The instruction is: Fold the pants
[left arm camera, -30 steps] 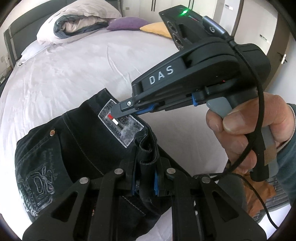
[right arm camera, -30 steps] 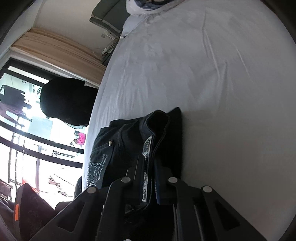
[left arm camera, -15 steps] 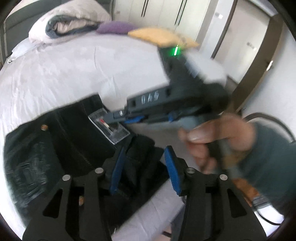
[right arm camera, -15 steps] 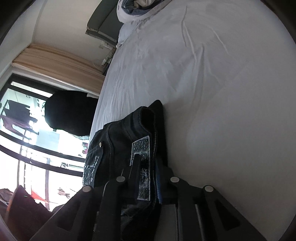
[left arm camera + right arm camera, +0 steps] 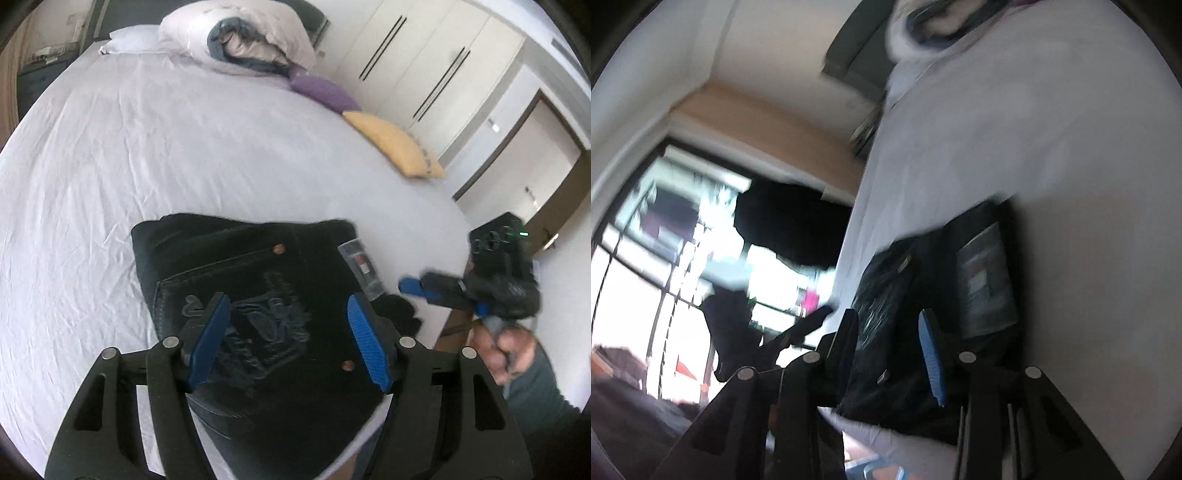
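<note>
Black jeans lie folded in a compact stack on the white bed sheet, near the bed's front edge, back pocket embroidery and a grey waist label facing up. My left gripper is open and empty, raised above the stack. My right gripper shows at the right of the left wrist view, off the bed corner, clear of the jeans. In the blurred right wrist view the right gripper is open with the jeans beyond its fingers.
A rolled duvet and pillows lie at the head of the bed. A purple cushion and a yellow cushion lie at the far right edge. Wardrobe doors stand behind. A bright window is at the left of the right wrist view.
Both grippers have let go of the jeans' waistband, opened and pulled back. The jeans now lie flat on the bed. The right gripper has swung away to the right.
</note>
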`<move>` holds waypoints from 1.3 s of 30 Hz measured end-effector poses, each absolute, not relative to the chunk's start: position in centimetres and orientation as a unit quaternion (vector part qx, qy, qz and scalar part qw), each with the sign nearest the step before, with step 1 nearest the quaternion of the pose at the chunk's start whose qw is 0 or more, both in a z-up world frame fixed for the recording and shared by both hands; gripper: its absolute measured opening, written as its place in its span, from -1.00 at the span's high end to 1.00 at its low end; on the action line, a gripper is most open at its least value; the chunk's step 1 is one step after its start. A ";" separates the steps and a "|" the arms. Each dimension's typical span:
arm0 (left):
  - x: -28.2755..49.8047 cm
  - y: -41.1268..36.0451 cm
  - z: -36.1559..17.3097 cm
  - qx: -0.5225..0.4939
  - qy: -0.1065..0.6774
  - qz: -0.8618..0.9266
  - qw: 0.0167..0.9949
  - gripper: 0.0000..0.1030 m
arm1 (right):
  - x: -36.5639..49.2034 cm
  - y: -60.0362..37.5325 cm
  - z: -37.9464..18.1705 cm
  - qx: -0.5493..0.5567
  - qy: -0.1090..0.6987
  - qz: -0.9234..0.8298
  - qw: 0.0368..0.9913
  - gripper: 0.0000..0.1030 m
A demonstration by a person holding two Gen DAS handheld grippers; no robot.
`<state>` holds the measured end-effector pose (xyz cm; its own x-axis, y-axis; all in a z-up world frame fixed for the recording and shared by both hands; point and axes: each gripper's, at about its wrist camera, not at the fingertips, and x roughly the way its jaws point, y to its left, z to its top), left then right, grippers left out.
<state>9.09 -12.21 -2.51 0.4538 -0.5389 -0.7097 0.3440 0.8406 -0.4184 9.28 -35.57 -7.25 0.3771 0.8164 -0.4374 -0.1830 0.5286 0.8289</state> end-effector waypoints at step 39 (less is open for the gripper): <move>9.1 -4.8 -13.5 -0.321 0.510 -0.448 0.660 1.00 | 9.8 -36.1 -13.6 0.392 0.514 0.242 0.724 1.00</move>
<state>9.12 -4.82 -13.48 0.0777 -0.9194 -0.3856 0.2648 0.3919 -0.8811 9.82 -36.12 -13.63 0.3554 0.7526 -0.5543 0.0518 0.5763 0.8156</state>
